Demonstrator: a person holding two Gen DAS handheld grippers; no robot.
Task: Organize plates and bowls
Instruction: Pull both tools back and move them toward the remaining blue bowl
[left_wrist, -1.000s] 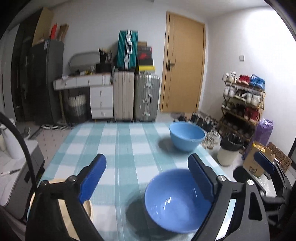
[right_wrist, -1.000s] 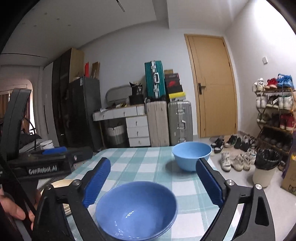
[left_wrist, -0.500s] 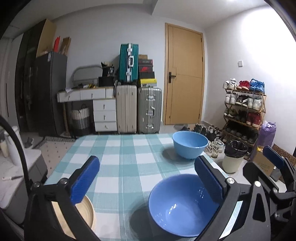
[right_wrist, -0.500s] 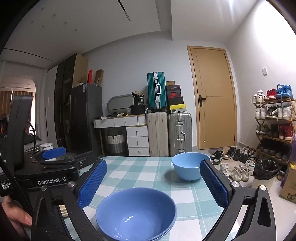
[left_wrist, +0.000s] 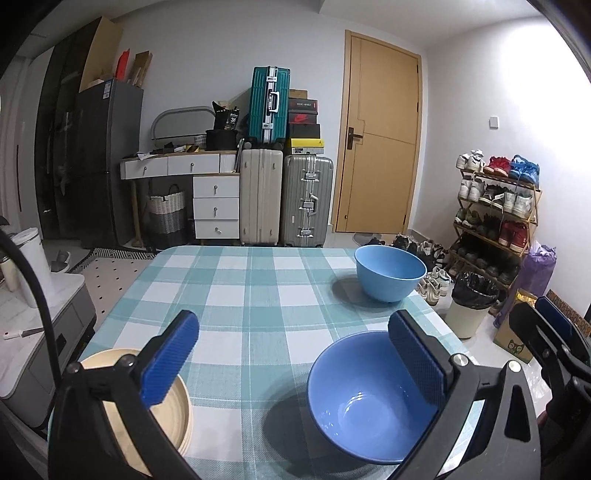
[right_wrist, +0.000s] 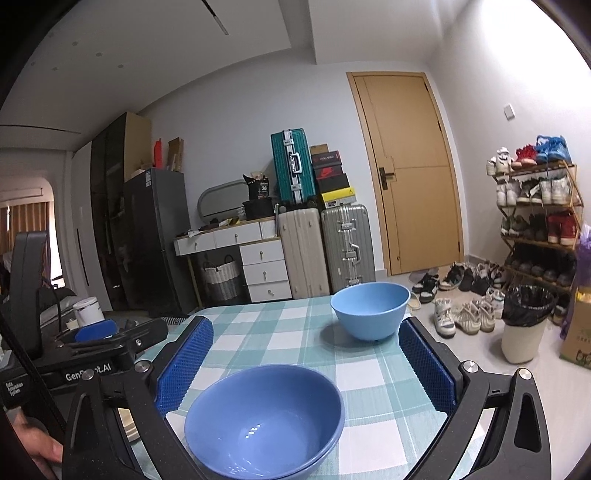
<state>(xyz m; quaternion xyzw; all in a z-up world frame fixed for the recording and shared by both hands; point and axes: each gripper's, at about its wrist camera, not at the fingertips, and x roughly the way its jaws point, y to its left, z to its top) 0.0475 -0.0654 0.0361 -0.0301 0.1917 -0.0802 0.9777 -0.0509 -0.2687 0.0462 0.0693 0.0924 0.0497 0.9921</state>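
Wider since a second ago, left claw (left_wrist: 293, 363) stands beside blue bowl (left_wrist: 364, 402).

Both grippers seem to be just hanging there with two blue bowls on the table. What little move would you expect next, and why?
Probably the right gripper eases forward and down to take the near blue bowl by its rim. Its jaws stand wide open with that bowl just below them, and the far blue bowl sits empty beyond, a likely place to nest it. The left gripper is open too, holding nothing.
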